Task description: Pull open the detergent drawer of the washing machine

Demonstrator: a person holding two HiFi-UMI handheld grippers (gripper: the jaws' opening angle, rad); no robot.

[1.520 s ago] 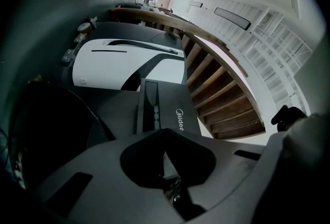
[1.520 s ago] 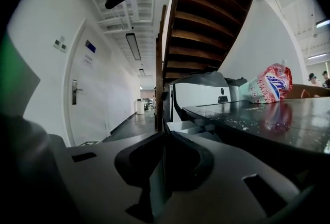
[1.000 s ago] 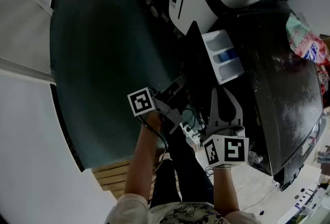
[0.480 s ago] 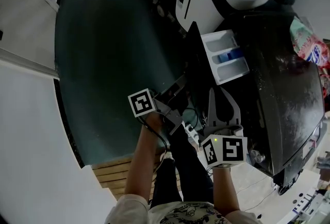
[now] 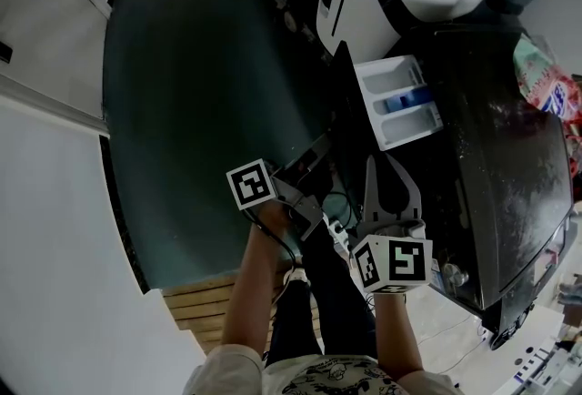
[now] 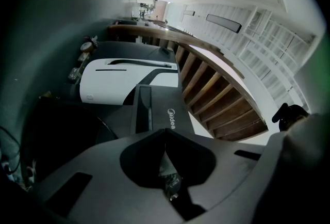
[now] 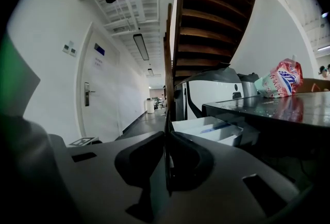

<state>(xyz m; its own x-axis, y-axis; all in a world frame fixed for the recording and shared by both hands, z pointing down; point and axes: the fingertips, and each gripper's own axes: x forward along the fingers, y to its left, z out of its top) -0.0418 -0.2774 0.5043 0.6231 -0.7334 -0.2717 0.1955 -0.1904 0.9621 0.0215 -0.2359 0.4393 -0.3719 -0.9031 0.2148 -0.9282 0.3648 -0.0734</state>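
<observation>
Head view: detergent drawer point(image 5: 398, 102) already stands well out of the washing machine point(image 5: 509, 175), compartments showing. The right gripper point(image 5: 386, 164) is just short of the drawer's front and the left gripper point(image 5: 316, 150) is further off to the drawer's side. Left gripper view: jaws clenched together on nothing. Right gripper view: jaws pressed together, empty, drawer just ahead. The pull looks done to me, so any retreat should run straight along the drawer's line without nudging it back in.

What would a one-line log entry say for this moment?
drawer: white plastic detergent drawer pulled out of dark washing machine | left claw: shut | right claw: shut, not touching drawer
</observation>
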